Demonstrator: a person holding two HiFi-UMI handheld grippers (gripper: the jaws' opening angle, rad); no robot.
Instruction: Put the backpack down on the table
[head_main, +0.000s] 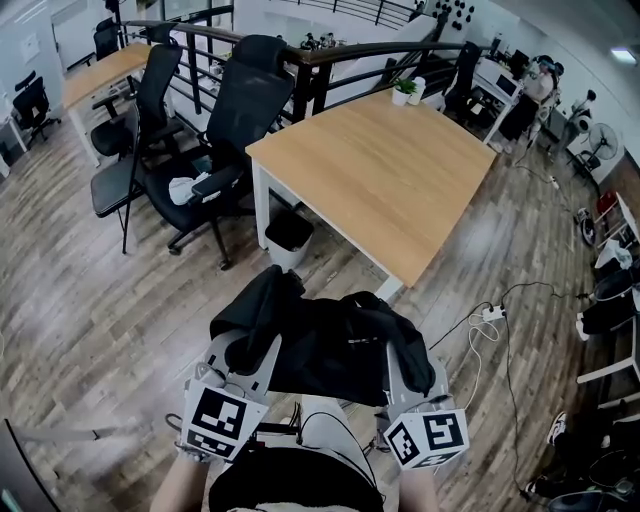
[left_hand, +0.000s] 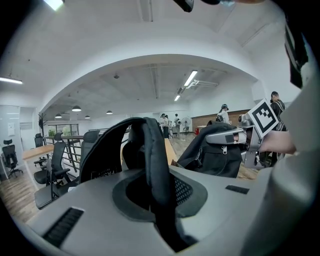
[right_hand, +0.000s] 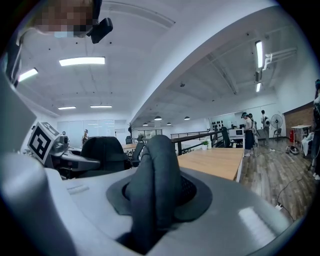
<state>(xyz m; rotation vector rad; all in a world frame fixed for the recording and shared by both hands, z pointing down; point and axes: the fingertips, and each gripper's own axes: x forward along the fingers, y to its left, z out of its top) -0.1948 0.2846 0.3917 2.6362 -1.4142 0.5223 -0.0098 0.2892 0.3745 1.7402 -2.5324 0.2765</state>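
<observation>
Nearest the person, at seven o'clock of the load, the left gripper (head_main: 250, 348) has its fingers clenched on a black padded shoulder strap (left_hand: 152, 150), which rises in a loop from between them. At five o'clock the right gripper (head_main: 405, 352) grips a second padded strap (right_hand: 157, 170) just as firmly. Between the two hangs the black fabric backpack (head_main: 330, 345), slung in the air above the wood-plank floor (head_main: 120, 310). It looks held by both straps so that its slack body stays level and does not swing.

Beyond it, at twelve to one o'clock, stands the light wooden counter (head_main: 380, 170), its near corner close to the pack; the pack is not yet over it. A black waste bin (head_main: 288, 235) sits under its edge. Black mesh office chairs (head_main: 225, 130) crowd eleven o'clock, so the near corner seems the easiest way in.
</observation>
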